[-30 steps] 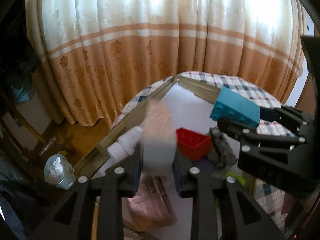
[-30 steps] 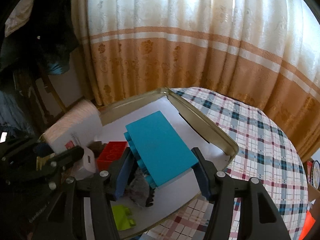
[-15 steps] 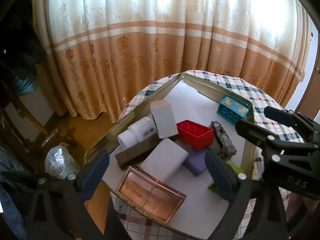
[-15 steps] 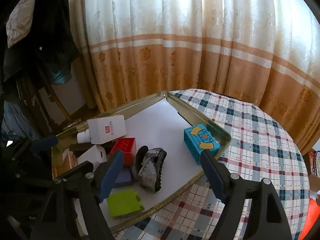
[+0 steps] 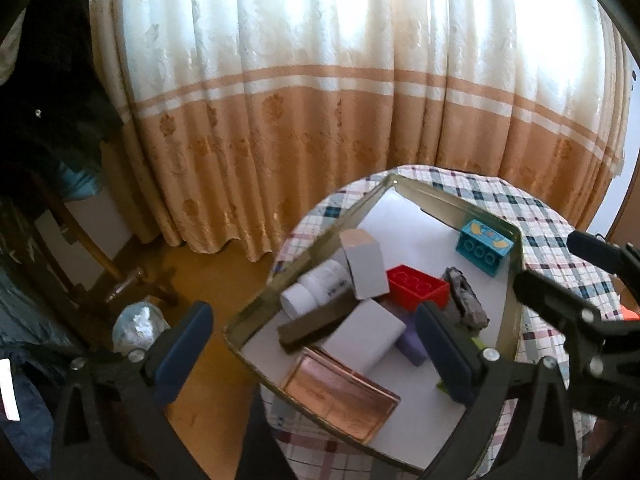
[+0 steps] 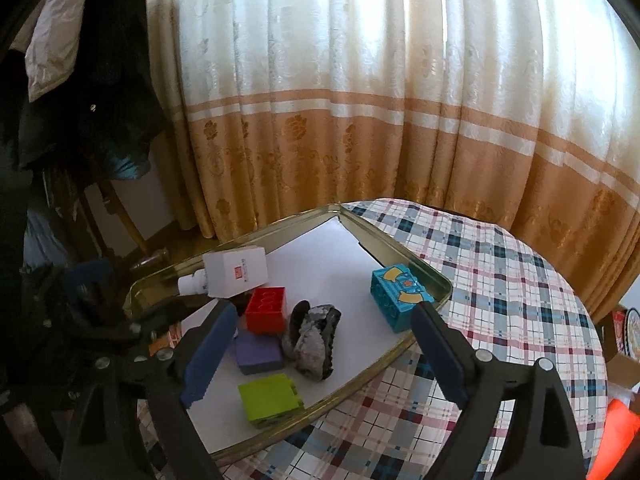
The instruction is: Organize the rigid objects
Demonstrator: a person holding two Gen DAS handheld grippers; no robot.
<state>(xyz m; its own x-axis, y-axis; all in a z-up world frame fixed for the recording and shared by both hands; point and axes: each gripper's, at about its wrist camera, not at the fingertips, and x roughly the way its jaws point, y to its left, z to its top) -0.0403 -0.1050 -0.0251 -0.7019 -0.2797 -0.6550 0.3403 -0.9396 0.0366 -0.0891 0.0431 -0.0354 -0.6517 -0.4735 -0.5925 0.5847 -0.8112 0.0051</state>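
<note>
Hand-held gripper [image 6: 322, 350] over decorated teal block [image 6: 401, 298]

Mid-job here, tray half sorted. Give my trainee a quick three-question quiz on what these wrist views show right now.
1. True or false: the right gripper holds the teal block.
2. Which brick in the gold tray lies nearest the right wrist camera: A red, B purple, C lime green?
3. Fill in: the teal block sits by the tray's ____ rim, as the right wrist view shows it.

Key
1. False: both grippers, the left gripper too, stand open and empty, jaws just opened.
2. C, the lime green brick, ahead of the purple brick and the red brick.
3. Right.
</note>
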